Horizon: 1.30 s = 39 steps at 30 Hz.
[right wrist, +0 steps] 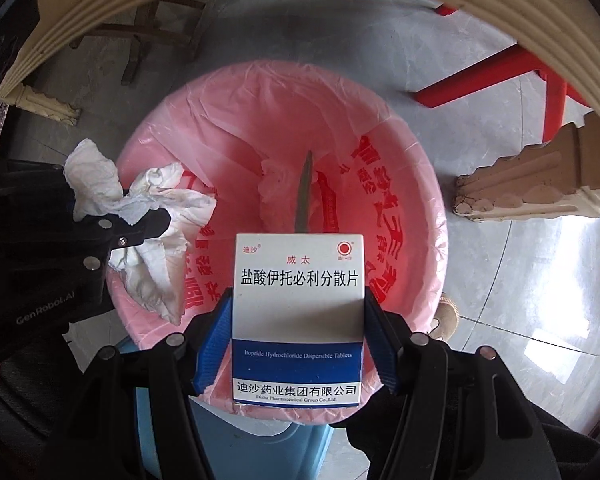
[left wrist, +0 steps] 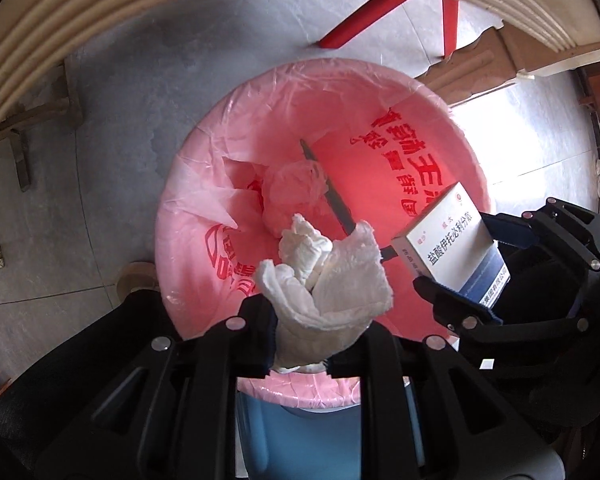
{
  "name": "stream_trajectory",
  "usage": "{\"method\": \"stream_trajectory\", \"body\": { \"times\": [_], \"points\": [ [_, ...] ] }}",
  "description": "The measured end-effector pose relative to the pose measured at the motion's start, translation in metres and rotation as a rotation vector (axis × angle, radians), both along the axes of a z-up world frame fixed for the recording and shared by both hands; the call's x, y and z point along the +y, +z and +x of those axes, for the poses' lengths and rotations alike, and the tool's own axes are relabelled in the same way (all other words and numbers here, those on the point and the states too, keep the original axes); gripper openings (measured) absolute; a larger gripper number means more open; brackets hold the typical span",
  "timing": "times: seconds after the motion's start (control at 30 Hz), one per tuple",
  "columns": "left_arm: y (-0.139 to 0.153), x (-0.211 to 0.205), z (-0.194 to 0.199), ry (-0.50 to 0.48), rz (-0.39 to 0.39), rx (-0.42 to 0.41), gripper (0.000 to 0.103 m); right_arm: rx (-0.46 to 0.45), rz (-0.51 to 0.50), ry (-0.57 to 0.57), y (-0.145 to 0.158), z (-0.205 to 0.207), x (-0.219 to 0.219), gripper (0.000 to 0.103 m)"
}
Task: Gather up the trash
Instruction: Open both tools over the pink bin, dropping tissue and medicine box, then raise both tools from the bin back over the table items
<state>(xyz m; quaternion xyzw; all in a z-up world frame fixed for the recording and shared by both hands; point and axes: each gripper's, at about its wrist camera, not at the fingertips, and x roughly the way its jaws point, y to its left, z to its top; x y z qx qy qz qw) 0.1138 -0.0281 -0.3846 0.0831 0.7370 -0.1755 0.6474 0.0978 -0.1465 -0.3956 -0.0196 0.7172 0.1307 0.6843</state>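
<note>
Tissue: crumpled white paper tissue (left wrist: 324,284), soft and feather-light, pinched at its base by the left gripper (left wrist: 300,354), over the bin's 6 o'clock rim.
Box: white-and-blue cardboard medicine box (right wrist: 298,316), light, stiff but crushable, clamped by its side edges in the right gripper (right wrist: 298,344), at the tissue's 3 o'clock.
Bin: blue bin with pink plastic liner (right wrist: 412,168) beneath both, already holding a wad and a dark stick.

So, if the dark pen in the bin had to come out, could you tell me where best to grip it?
Grip the pen at its bare upper end, coming straight down: its lower part lies under the crumpled tissue.
</note>
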Motion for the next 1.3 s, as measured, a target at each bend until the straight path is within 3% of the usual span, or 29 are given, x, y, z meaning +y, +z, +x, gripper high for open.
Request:
{"method": "stream_trajectory", "body": {
  "times": [0.27, 0.33, 0.4, 0.47, 1.3],
  "points": [
    [-0.009, -0.002, 0.005, -0.005, 0.022, 0.011, 0.019, -0.001, -0.005, 0.017, -0.003, 0.004, 0.002, 0.06],
    [-0.01, -0.003, 0.006, 0.0, 0.019, 0.024, 0.044, -0.005, 0.015, 0.026, -0.003, 0.003, 0.004, 0.061],
    [-0.009, -0.003, 0.006, -0.004, 0.02, 0.021, 0.048, -0.009, 0.017, 0.031, -0.003, 0.003, 0.005, 0.065],
    [-0.007, -0.004, 0.006, -0.011, 0.026, 0.017, 0.056, -0.02, 0.014, 0.031, -0.003, 0.002, 0.005, 0.077],
    [0.004, 0.001, 0.009, 0.017, 0.031, -0.018, 0.058, -0.035, 0.008, 0.003, 0.007, 0.002, -0.004, 0.078]
  ]
}}
